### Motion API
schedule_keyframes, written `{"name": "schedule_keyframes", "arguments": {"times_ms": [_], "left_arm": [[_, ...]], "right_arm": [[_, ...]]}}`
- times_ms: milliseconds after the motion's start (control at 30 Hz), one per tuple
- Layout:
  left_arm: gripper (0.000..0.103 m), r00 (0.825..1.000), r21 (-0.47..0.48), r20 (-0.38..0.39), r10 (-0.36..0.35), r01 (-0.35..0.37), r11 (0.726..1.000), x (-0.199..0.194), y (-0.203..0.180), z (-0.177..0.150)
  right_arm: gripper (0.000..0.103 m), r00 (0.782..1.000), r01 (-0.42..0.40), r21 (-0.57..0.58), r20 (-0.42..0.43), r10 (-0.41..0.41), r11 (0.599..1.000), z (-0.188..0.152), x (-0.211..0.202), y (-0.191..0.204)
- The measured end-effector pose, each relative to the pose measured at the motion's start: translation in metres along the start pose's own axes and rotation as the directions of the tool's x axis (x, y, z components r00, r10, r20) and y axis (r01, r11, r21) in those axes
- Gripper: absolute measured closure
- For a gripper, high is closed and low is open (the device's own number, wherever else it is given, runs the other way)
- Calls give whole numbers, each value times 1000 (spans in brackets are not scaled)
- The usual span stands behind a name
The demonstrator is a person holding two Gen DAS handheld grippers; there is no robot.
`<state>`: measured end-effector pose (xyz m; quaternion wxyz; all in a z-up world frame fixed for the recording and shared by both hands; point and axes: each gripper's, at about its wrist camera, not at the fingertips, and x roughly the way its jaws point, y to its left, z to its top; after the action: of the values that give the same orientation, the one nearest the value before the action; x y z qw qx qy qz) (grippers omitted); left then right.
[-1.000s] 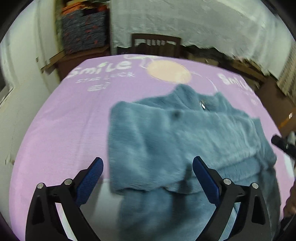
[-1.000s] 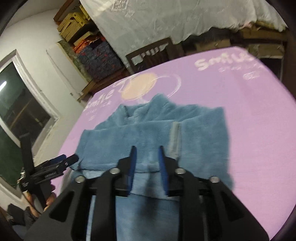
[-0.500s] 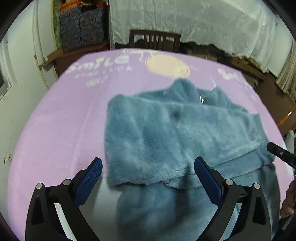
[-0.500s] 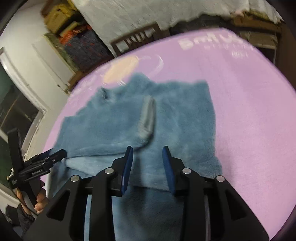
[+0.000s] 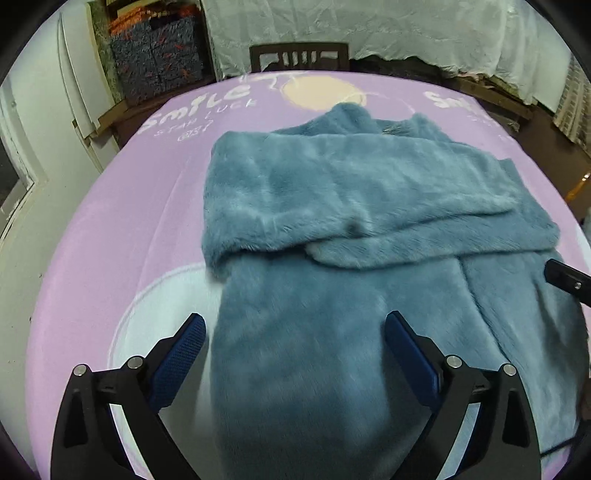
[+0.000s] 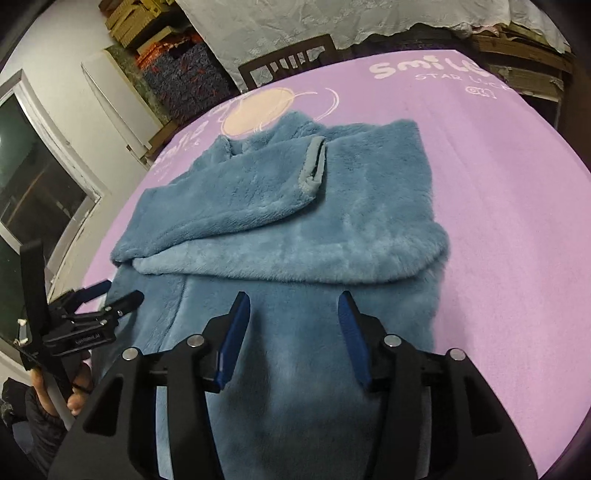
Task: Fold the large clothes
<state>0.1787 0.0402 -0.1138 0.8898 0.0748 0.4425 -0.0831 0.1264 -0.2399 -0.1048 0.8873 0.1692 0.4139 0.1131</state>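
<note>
A fluffy blue coat [image 5: 351, 206] lies on a purple printed tablecloth [image 5: 122, 206], collar at the far end, both sleeves folded across its chest. In the right wrist view the coat [image 6: 332, 221] shows a sleeve cuff [image 6: 314, 166] lying on top. My left gripper [image 5: 293, 332] is open and empty above the coat's lower left part. My right gripper [image 6: 293, 317] is open and empty above the coat's lower middle. The left gripper also shows in the right wrist view [image 6: 107, 295], at the coat's left edge.
A dark wooden chair [image 5: 299, 57] stands at the table's far edge. Patterned boxes [image 5: 155, 66] are stacked at the back left, a white cloth [image 5: 369, 29] hangs behind. A window [image 6: 33, 192] is on the left wall. The purple cloth [image 6: 498, 184] extends right of the coat.
My right gripper has opened and let go of the sleeve, which now lies across the chest. Both grippers have drawn back toward the coat's lower part.
</note>
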Motion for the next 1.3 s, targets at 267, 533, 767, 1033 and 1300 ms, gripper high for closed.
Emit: {"name": "schedule_keyframes", "arguments": {"times_ms": [267,533,767,1033,1300], "left_arm": [[5,998,96,27,61,-63,993,-12,-24,-20],[5,997,116,37,61,-65,991,-11,-28,-19],[5,997,124,62,47,-54,991,-20,-32,-19],[4,999,127,2,33,-33,991,-10,-32,-22],[3,999,101,-31,17,-14,995,-4,-27,-24]], "right_arm": [[53,1000,-1,-7,0,1,1000,-22,-12,-3],[53,1000,7,-23,15,-7,1000,-24,-16,1],[53,998,25,-66,61,-21,998,-24,-25,11],[49,999,39,-74,19,-37,997,-28,-18,11],[45,1000,18,-51,5,-18,999,-35,-20,6]]}}
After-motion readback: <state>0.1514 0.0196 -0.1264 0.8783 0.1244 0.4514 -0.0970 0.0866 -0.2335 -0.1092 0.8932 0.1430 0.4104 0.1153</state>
